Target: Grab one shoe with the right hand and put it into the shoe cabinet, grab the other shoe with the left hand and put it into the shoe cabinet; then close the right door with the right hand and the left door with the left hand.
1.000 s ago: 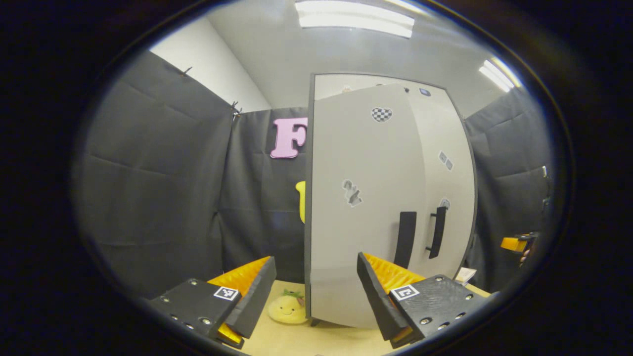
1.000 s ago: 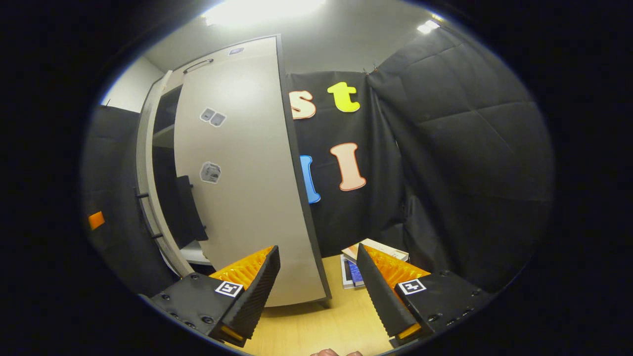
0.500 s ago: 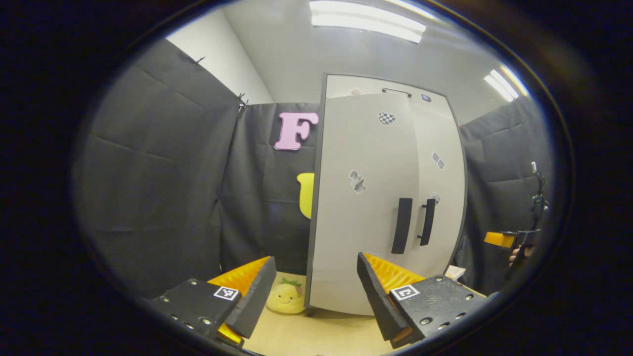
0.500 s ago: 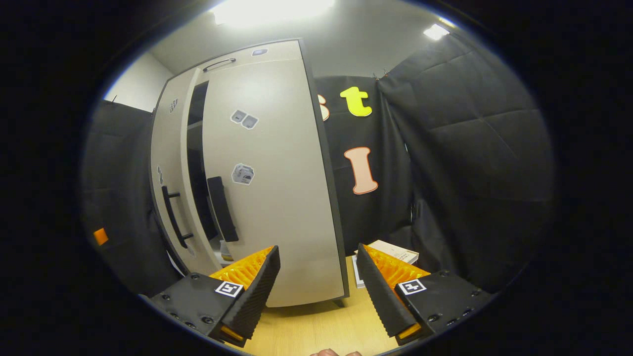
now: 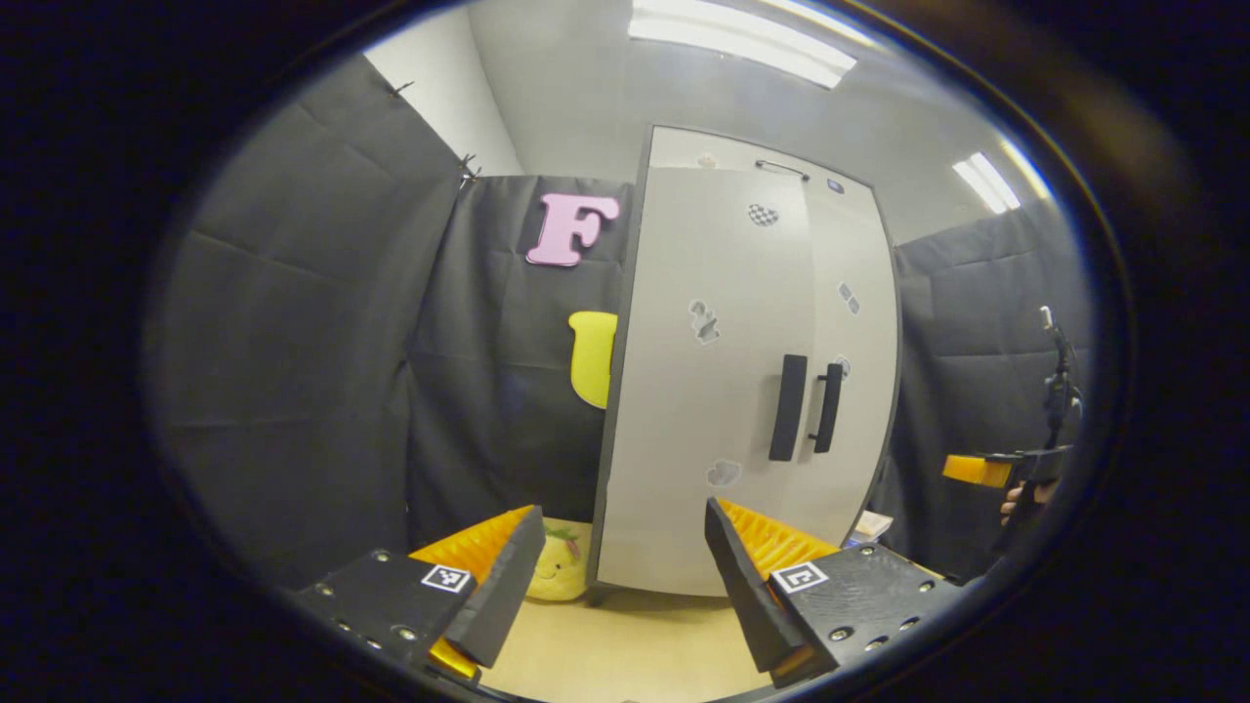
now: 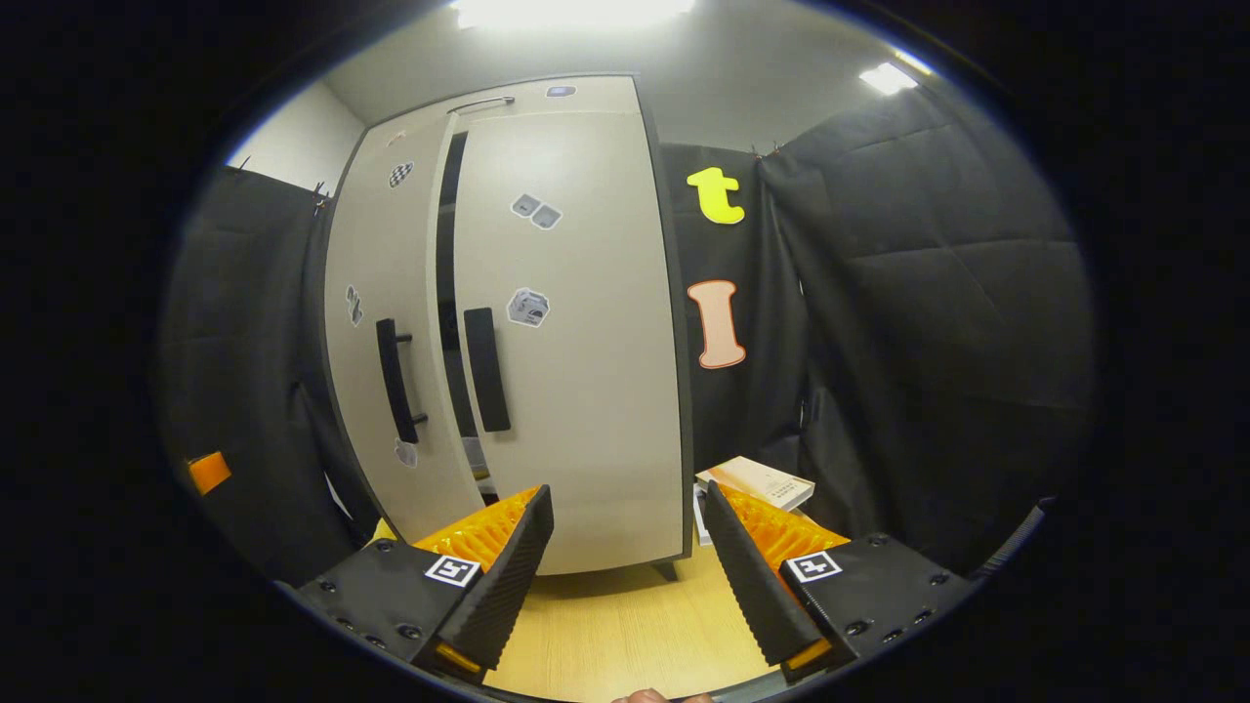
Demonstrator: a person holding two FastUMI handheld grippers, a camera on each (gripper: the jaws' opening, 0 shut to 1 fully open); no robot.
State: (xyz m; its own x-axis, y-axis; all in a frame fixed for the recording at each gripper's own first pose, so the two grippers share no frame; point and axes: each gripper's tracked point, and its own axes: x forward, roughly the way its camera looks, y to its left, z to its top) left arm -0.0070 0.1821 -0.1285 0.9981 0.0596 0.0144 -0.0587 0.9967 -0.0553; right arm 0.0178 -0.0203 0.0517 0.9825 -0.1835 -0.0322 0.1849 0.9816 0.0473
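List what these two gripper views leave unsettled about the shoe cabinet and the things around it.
- Shoes: hidden behind the pale grey shoe cabinet doors; the dark slit between the doors in the right gripper view shows nothing clearly.
- Whether the doors are fully shut: the left gripper view shows them edge to edge; the right gripper view shows a slit.
- Yellow plush toy: partly hidden by the cabinet in the left gripper view.
- Books: partly hidden by the right gripper.

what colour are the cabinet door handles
Black, on pale grey doors; the handles show best in the right gripper view.
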